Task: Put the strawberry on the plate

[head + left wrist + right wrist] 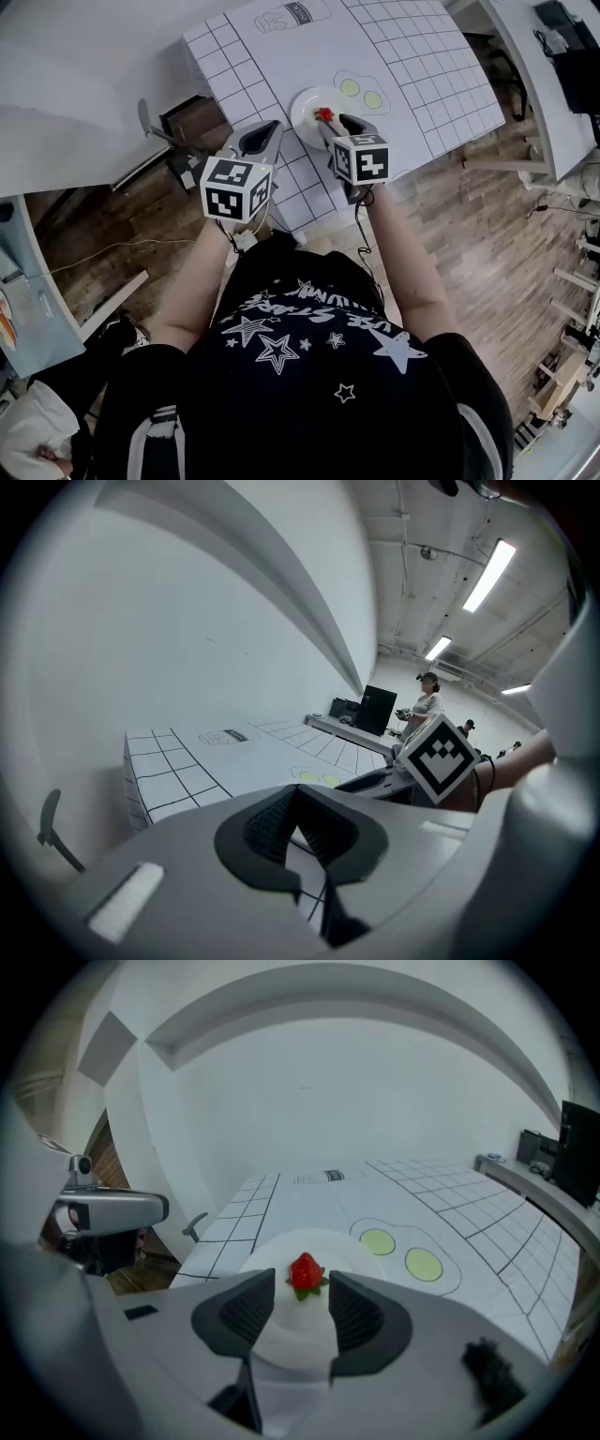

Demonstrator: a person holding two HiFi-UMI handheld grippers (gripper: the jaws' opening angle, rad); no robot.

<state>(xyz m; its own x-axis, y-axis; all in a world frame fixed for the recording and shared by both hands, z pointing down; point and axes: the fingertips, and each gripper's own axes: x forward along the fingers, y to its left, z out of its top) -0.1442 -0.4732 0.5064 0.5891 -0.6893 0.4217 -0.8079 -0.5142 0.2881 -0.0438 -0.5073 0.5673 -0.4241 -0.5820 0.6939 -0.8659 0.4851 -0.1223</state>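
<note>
Right gripper view: claw off strawberry

Red strawberry w/ green leaves, white plate, white table w/ blk grid, yellow-green circles

I counted one strawberry, one white plate and two yellow-green circles printed on the single gridded table. I had two grippers, the left gripper and the right gripper, and two marker cubes, one on each.
</note>
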